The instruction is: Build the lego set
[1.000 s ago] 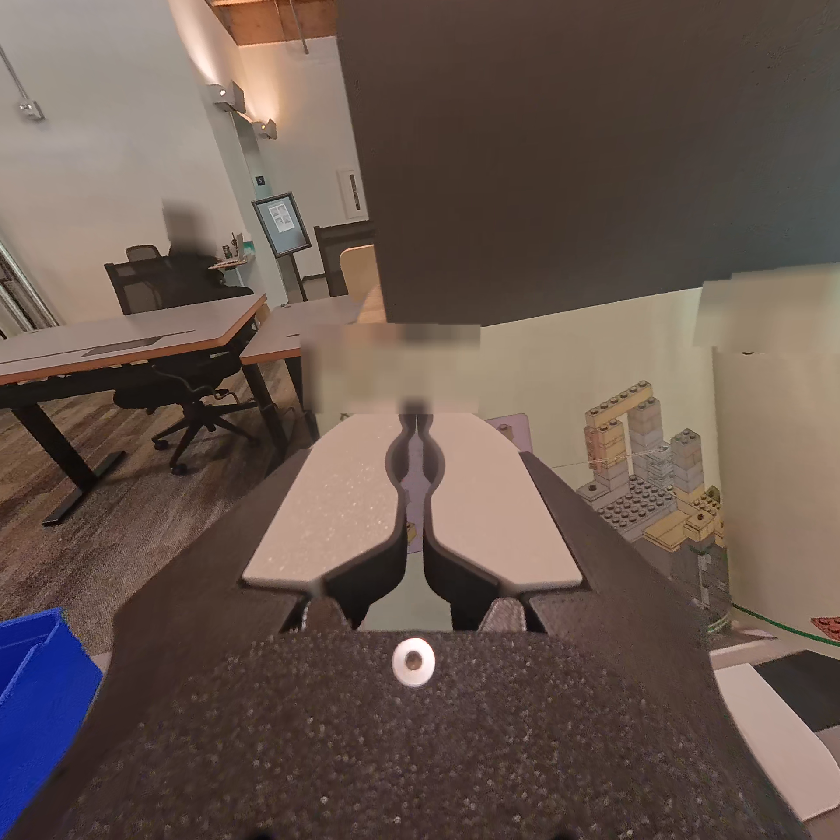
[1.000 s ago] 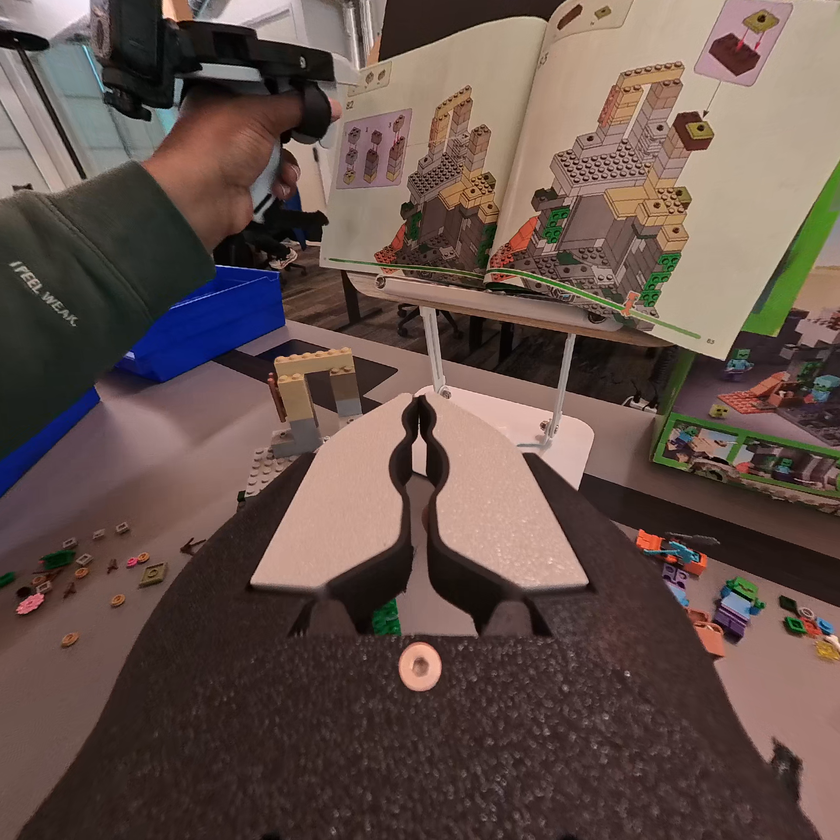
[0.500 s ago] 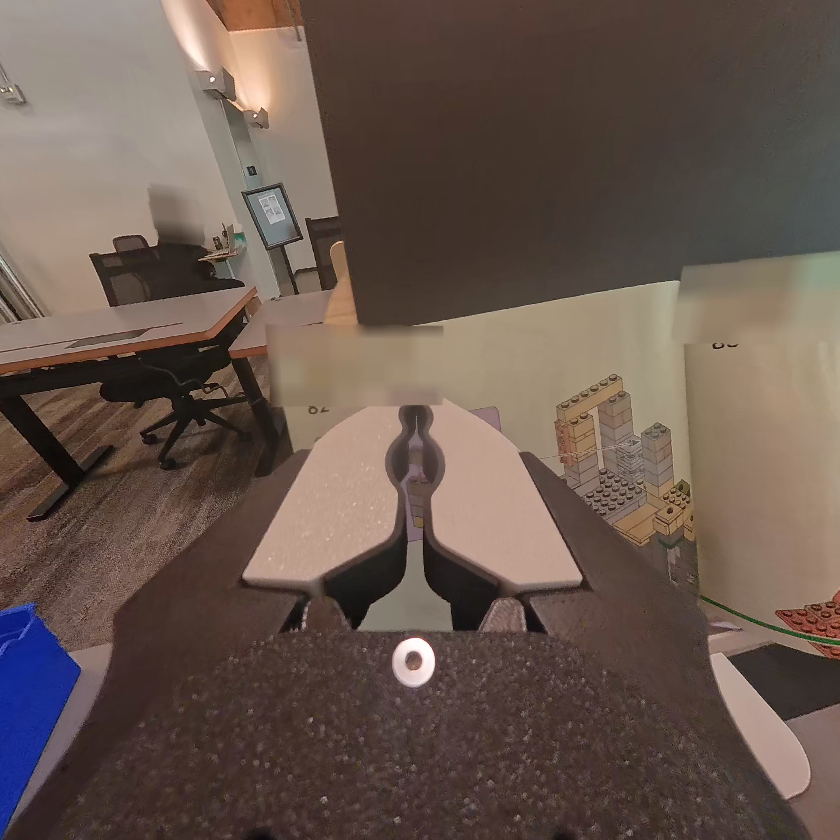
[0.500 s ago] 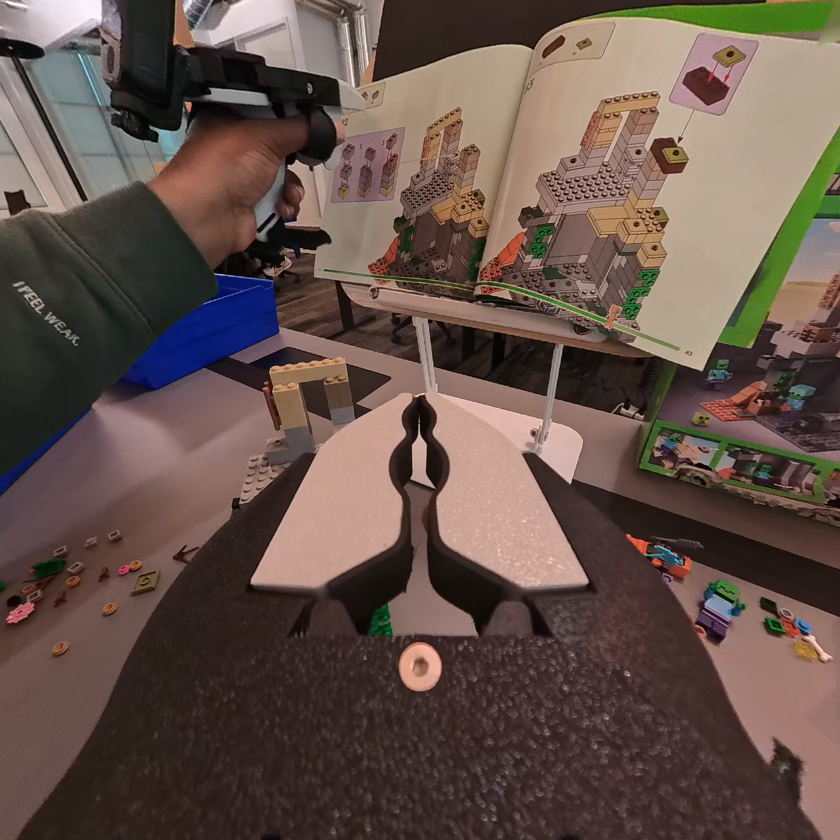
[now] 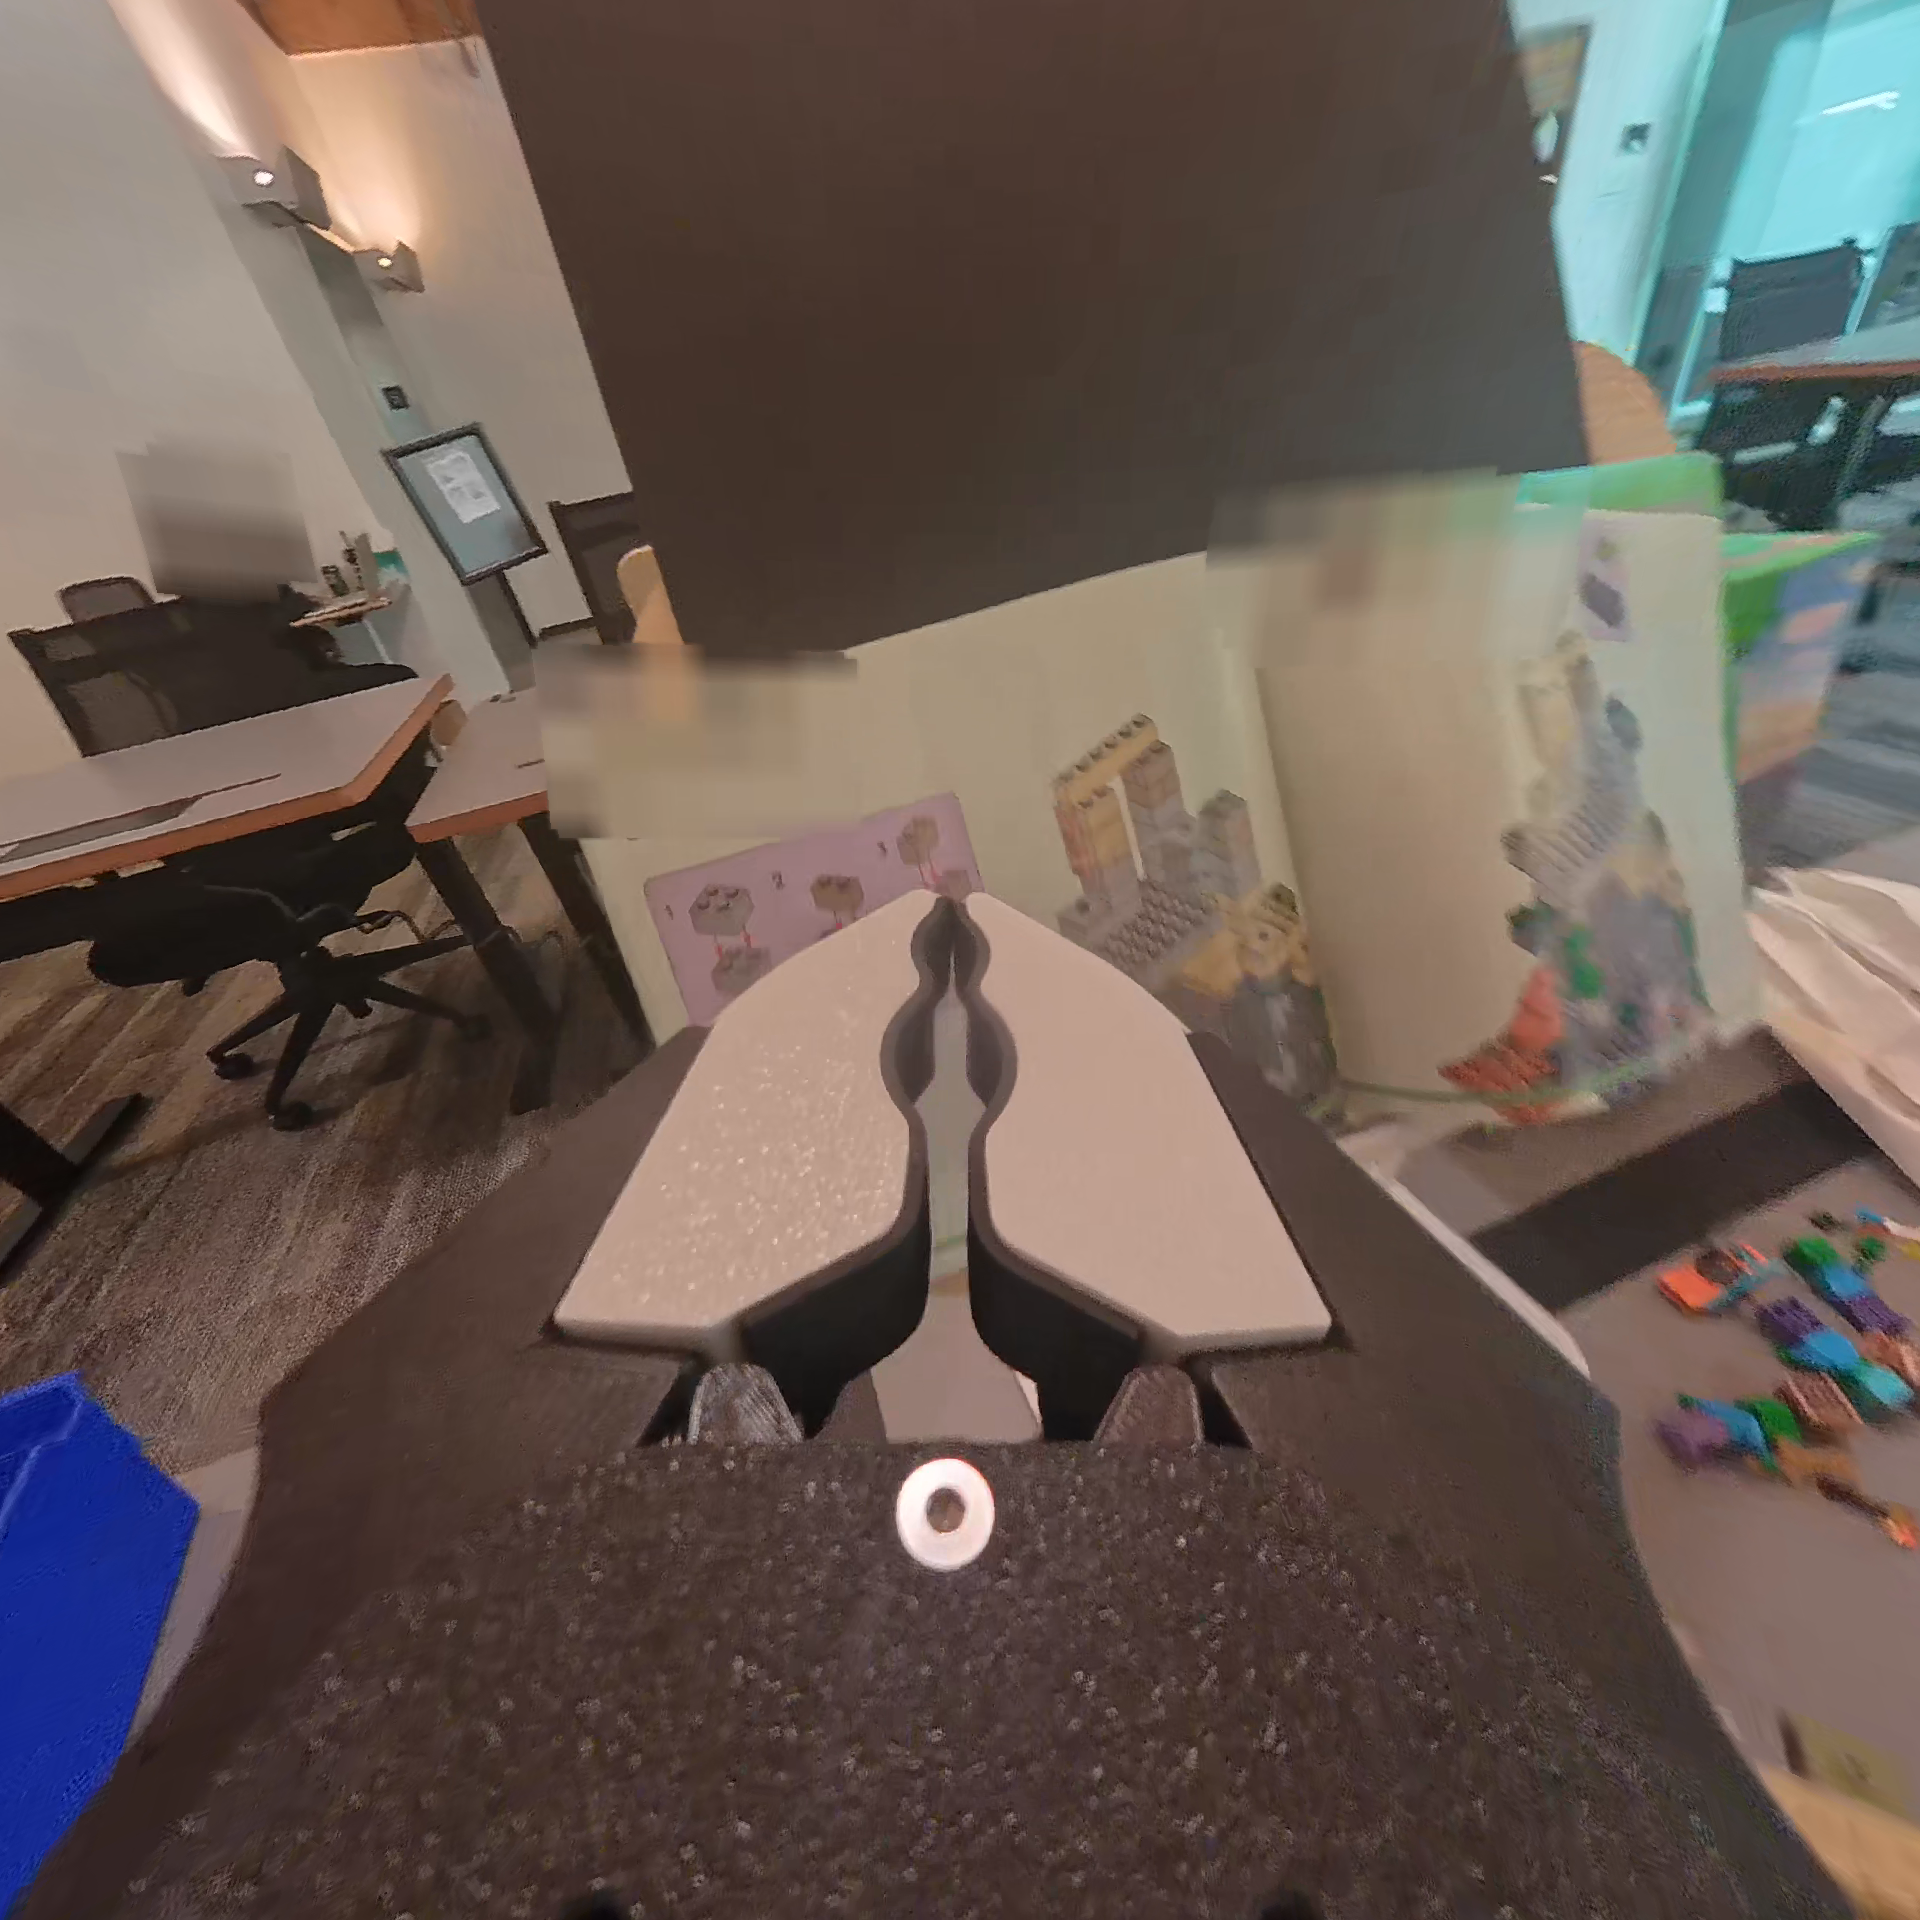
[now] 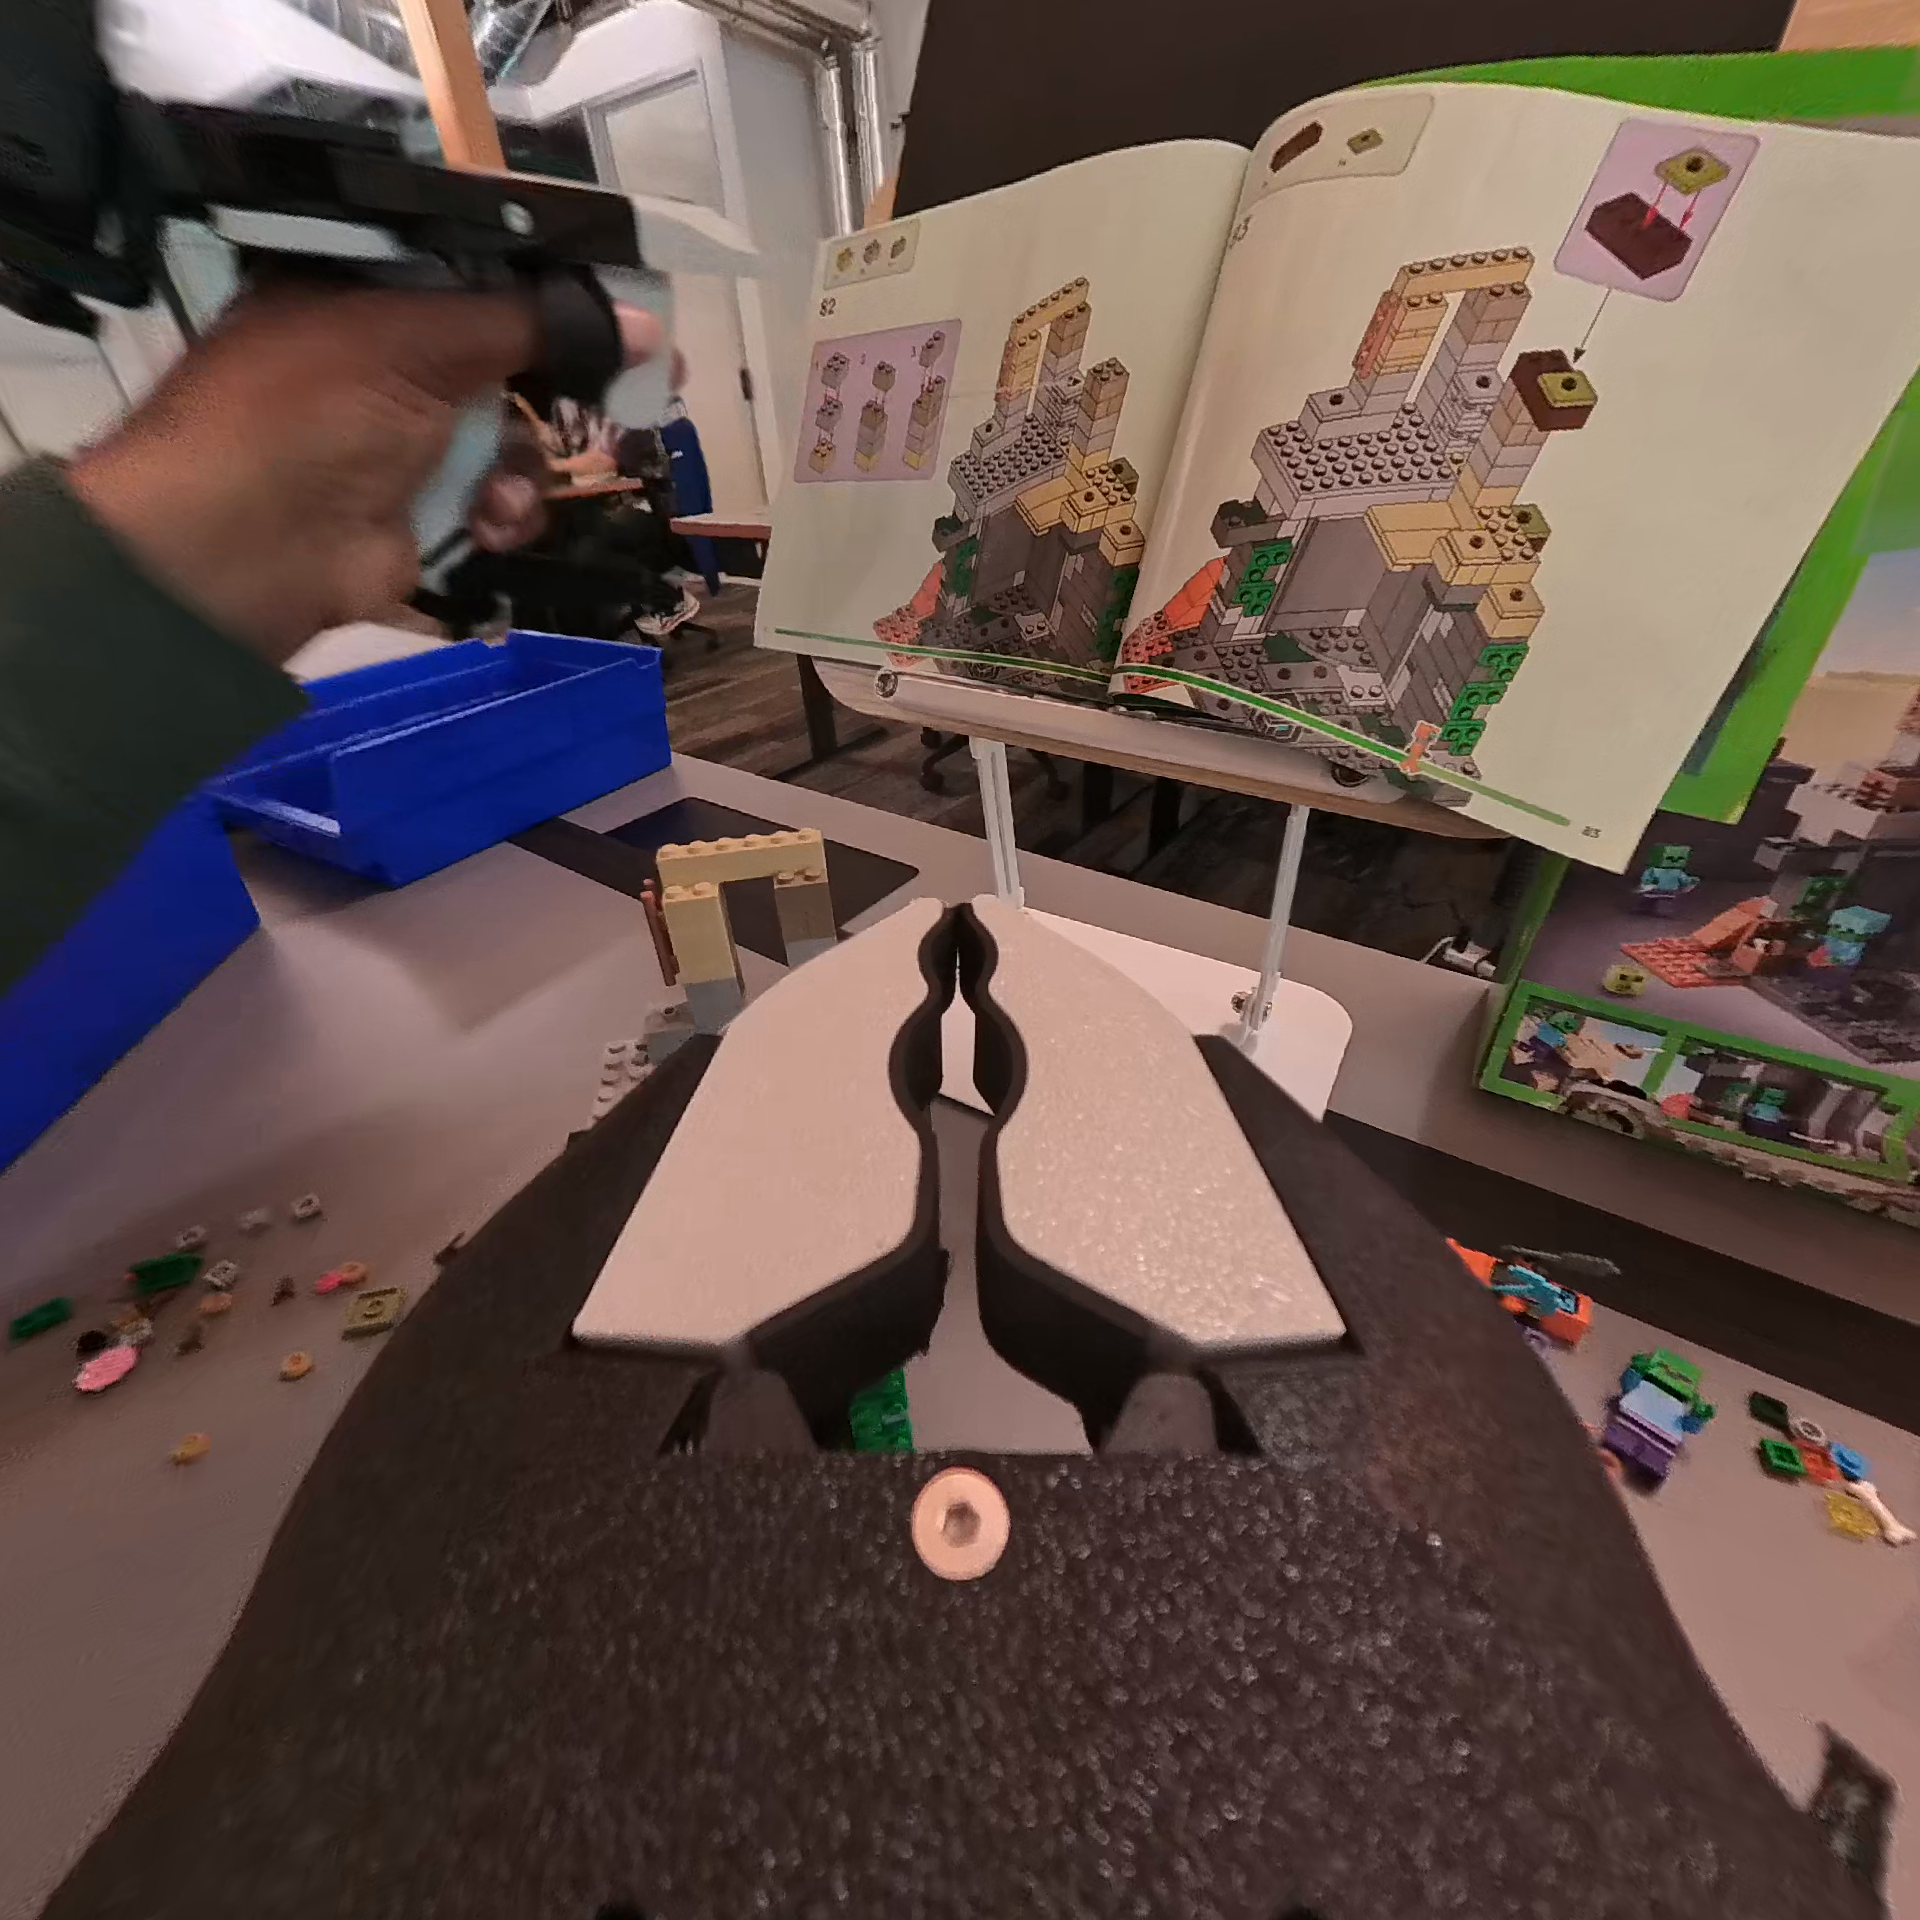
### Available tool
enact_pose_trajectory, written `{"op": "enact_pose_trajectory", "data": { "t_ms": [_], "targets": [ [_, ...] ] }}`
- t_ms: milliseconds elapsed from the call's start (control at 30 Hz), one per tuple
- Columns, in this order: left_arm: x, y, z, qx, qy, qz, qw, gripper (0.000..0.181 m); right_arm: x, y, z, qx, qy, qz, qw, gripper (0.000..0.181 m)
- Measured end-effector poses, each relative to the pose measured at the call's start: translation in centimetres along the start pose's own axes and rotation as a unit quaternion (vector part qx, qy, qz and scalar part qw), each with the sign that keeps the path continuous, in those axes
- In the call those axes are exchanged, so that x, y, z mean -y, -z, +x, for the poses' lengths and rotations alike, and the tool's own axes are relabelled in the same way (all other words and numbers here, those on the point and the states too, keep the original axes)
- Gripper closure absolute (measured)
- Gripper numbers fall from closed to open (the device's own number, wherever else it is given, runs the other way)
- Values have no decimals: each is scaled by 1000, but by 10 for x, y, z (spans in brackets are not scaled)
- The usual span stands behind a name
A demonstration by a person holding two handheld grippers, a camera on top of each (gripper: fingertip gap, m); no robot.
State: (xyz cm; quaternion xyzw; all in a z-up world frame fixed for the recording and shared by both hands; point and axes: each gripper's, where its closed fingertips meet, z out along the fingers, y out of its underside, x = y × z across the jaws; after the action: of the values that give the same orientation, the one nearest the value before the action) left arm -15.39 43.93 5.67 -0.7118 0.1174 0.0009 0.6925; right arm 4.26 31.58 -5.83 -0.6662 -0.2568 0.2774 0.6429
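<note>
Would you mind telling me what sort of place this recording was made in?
Most likely a shared office or lab workspace: long desks with wheeled office chairs stand on a wood-look floor, and the near grey table holds a blue parts bin and an instruction booklet on a stand.

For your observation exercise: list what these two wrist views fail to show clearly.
- Lego build: right wrist view, its lower part is hidden behind the right gripper.
- Left gripper: right wrist view, motion-blurred, jaws not seen.
- Loose pieces: left wrist view, smeared by motion blur.
- Green box: right wrist view, cut off by the right edge.
</note>
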Motion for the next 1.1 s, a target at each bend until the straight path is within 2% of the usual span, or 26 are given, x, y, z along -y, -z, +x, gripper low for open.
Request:
{"op": "enact_pose_trajectory", "data": {
  "t_ms": [200,267,300,333,567,700,800,900,967,1100],
  "targets": [
    [-11,83,-1,-34,-55,-32,997,181,-6,-3,-18,41,2,-27,999,181],
    [-24,112,-5,-40,-58,-53,996,181,-7,-3,-23,47,6,-34,998,179],
    [-31,126,-6,-46,-52,-61,996,170,-7,-4,-25,48,11,-40,998,158],
    [-41,140,-7,-50,-44,-77,995,165,-10,-4,-28,51,18,-52,997,154],
    [-96,223,2,-54,-15,-92,994,156,-14,0,-46,67,51,-62,995,159],
    [-128,256,14,-56,10,-105,993,165,-27,9,-62,87,55,-70,992,167],
    [-146,279,29,-77,30,-92,992,181,-49,26,-73,98,62,-86,990,177],
    [-163,296,47,-108,57,-87,989,181,-76,46,-77,102,58,-108,987,180],
    [-170,305,51,-96,54,-75,991,181,-90,59,-77,99,55,-123,986,180],
    [-191,321,63,-82,75,-93,989,181,-101,82,-78,98,58,-124,986,181]
  ]
}}
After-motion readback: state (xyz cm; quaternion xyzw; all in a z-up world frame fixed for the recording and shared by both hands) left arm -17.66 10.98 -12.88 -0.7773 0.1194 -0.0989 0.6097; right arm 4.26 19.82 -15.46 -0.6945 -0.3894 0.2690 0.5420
